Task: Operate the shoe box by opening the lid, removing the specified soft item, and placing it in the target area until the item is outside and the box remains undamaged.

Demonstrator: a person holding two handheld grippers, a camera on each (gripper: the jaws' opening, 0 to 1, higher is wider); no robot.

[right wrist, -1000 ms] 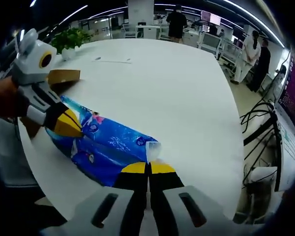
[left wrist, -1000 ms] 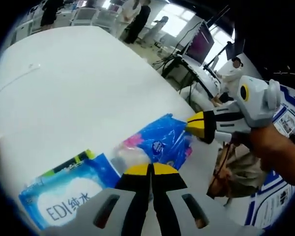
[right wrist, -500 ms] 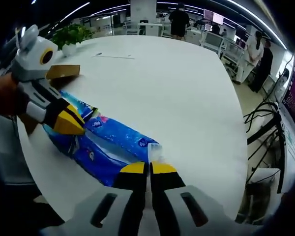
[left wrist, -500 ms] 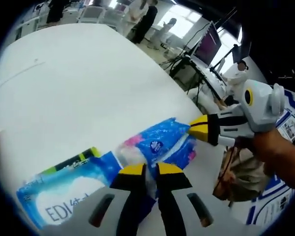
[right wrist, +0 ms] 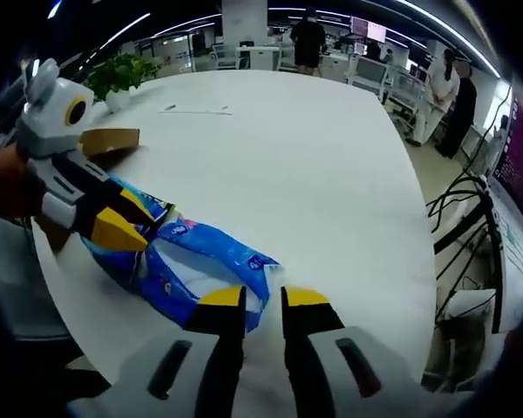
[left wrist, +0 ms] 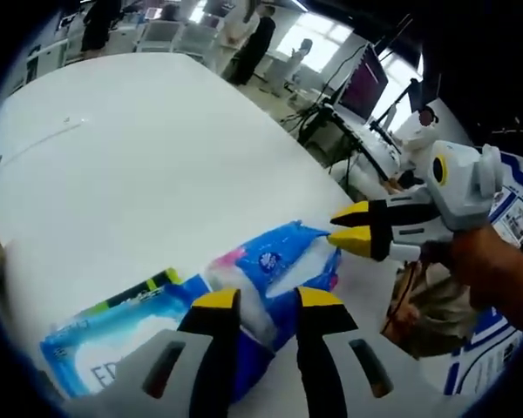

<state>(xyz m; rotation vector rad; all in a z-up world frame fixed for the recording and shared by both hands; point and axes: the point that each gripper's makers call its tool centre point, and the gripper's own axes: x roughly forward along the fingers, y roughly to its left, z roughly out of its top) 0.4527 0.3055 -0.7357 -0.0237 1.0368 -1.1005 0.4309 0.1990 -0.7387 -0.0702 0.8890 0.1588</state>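
Observation:
A blue plastic soft pack (left wrist: 279, 261) lies flat on the white table (left wrist: 157, 148). My left gripper (left wrist: 266, 300) is open, its yellow tips standing over the pack's near end. My right gripper (left wrist: 350, 228) comes in from the right, open, with its tips just off the pack's far corner. In the right gripper view the same pack (right wrist: 200, 261) lies ahead of my open right gripper (right wrist: 263, 298), and the left gripper (right wrist: 126, 225) reaches over the pack's other end. A brown cardboard box (right wrist: 110, 138) sits behind it.
A second blue-and-white pack with a green edge (left wrist: 105, 344) lies beside the first. A potted plant (right wrist: 122, 71) stands at the far table corner. The table edge (right wrist: 418, 261) drops off to cables and desks; people stand in the background.
Both grippers were shut on opposite ends of the blue pack and have now opened. The pack has settled onto the table.

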